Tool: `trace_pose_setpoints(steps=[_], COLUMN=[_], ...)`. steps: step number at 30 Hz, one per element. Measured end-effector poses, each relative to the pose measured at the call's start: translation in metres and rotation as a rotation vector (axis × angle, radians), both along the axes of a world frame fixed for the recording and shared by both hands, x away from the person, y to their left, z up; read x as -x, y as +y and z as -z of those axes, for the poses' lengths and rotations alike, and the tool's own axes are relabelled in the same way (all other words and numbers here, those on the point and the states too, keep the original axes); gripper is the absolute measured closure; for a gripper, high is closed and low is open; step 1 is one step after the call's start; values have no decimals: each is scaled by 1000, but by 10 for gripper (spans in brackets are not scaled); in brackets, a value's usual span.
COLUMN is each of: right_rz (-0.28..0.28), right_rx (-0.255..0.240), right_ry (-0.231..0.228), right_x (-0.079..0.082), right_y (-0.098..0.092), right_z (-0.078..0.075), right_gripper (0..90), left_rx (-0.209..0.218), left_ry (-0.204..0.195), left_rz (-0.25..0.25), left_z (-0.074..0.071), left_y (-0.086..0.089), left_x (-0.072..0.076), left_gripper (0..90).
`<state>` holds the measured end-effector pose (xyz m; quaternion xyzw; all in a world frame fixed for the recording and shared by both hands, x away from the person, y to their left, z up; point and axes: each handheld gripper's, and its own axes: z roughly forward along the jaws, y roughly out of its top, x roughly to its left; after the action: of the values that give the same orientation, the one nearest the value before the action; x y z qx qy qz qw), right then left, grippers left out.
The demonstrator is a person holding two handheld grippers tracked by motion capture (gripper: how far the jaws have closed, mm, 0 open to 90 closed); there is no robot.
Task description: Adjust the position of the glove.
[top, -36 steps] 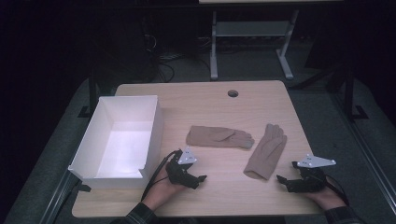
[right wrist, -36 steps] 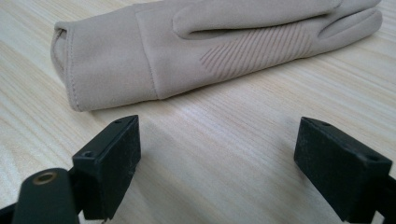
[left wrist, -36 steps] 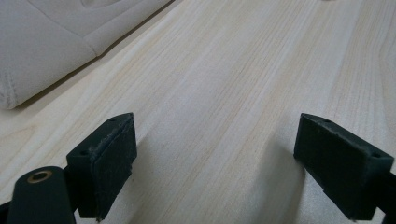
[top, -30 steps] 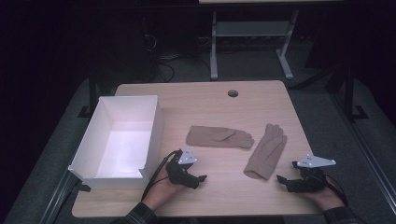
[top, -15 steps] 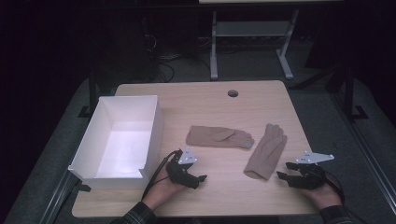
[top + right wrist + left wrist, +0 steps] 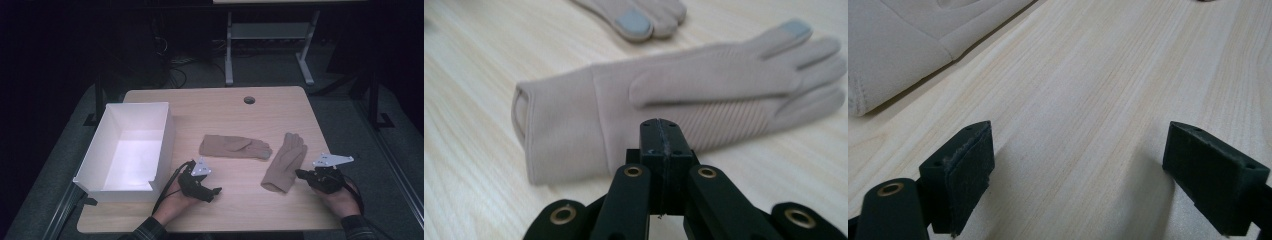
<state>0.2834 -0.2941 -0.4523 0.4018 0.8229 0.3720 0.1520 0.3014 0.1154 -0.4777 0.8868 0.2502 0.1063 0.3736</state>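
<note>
Two beige gloves lie flat on the wooden table: one across the middle, the other to its right, cuff toward me. My right gripper hovers just right of that cuff. Its jaws have just been closing and now meet with nothing between them. In the right gripper view the shut gripper points at the glove just ahead, with the other glove's grey fingertip beyond. My left gripper rests near the front edge, open. In the left gripper view the gripper spans bare wood, a glove at upper left.
A white open box stands on the table's left part, close to my left hand. A round cable hole sits near the far edge. Dark floor and a metal frame lie behind the table.
My right gripper's jaws have come together, and the hand has lifted and shifted a little left toward the near glove's cuff. The left hand and both gloves have not moved.
</note>
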Motion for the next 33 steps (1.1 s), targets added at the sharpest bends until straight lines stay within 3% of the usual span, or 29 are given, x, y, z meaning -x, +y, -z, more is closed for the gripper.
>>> trace_pose_setpoints(steps=[3,12,21,26,33], right_rz=[-15,-27,-51,-70,-93], right_rx=[-14,-25,6,53,73], right_ry=[-16,-6,25,43,67], right_x=[-7,-26,-42,-50,-50], right_y=[4,21,36,47,51], right_z=[-5,-6,-1,7,13], right_gripper=[899,899,899,899,900], left_rx=[1,4,6,7,10], left_ry=[1,-7,-1,0,3], left_rz=[-3,-3,-6,-7,-10], left_z=[0,0,0,0,0], left_y=[0,-1,-1,-1,-1], left_x=[0,0,0,0,1], left_gripper=[125,125,125,125,125])
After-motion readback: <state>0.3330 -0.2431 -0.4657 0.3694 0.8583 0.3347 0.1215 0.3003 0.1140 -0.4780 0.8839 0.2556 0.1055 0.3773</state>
